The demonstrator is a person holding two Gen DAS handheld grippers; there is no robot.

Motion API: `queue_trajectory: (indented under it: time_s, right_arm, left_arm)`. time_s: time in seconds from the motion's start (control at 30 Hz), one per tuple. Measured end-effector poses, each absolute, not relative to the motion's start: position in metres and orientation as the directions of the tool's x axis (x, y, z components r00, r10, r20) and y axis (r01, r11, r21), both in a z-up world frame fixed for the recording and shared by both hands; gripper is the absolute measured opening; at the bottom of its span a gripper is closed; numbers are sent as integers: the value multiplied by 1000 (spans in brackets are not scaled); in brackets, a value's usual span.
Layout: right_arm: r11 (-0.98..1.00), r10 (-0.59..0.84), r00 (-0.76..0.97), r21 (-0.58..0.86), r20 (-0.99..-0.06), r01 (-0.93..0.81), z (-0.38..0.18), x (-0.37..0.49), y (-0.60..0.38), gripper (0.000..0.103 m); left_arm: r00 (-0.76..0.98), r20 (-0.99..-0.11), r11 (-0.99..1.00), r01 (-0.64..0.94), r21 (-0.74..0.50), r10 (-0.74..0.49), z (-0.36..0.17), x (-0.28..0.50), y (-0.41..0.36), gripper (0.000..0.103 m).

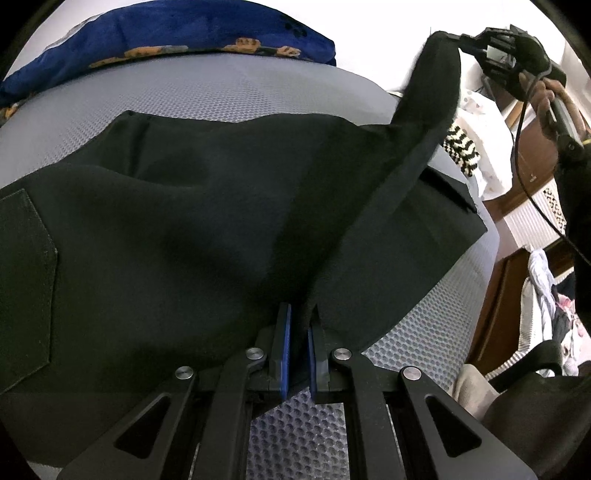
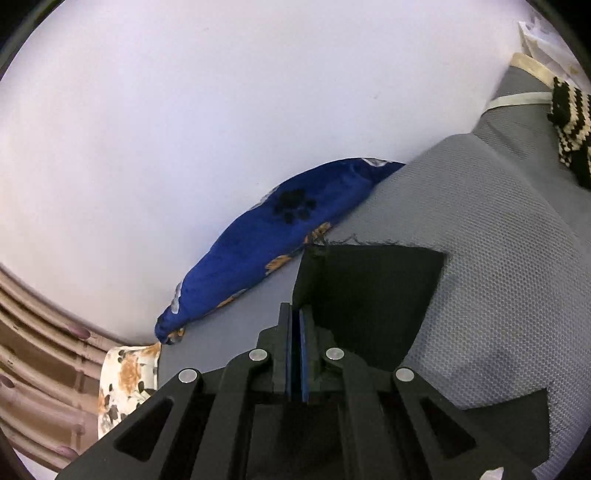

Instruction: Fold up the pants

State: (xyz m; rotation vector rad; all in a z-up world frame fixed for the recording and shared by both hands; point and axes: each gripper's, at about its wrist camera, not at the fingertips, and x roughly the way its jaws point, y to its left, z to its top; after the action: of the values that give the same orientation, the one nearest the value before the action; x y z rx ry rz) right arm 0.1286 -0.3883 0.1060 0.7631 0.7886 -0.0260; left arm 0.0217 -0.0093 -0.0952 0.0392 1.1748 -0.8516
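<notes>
Black pants (image 1: pixel 207 221) lie spread on a grey mesh-covered mattress (image 1: pixel 221 92). A back pocket shows at the left. My left gripper (image 1: pixel 300 314) is shut on the near edge of the pants, pinching a fold of cloth. My right gripper (image 1: pixel 465 38) shows at the upper right, shut on a lifted pant leg end held high above the mattress. In the right wrist view my right gripper (image 2: pixel 300 314) is shut on the black pants (image 2: pixel 369 291), whose cloth hangs to the right of the fingers.
A blue pillow (image 1: pixel 177 33) with orange and paw prints lies along the white wall (image 2: pixel 184 110) at the back of the mattress (image 2: pixel 480 258). A black-and-white knit item (image 1: pixel 461 151) sits at the right. Wooden furniture (image 1: pixel 491 306) and piled clothes stand beyond the right edge.
</notes>
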Motion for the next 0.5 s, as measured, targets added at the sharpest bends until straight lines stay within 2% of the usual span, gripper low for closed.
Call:
queue_trajectory:
  time_s: [0.23,0.5]
  right_arm:
    - [758,277,754,618,-596,210,145,115,-363,4]
    - [813,296,722,562,-625,152,157,113,-330,4]
  left_arm:
    - [118,-807,695,590,-412,-579,-96,24,-1,8]
    - [120,-805,692,594,-411,-581,-94,25,2,8]
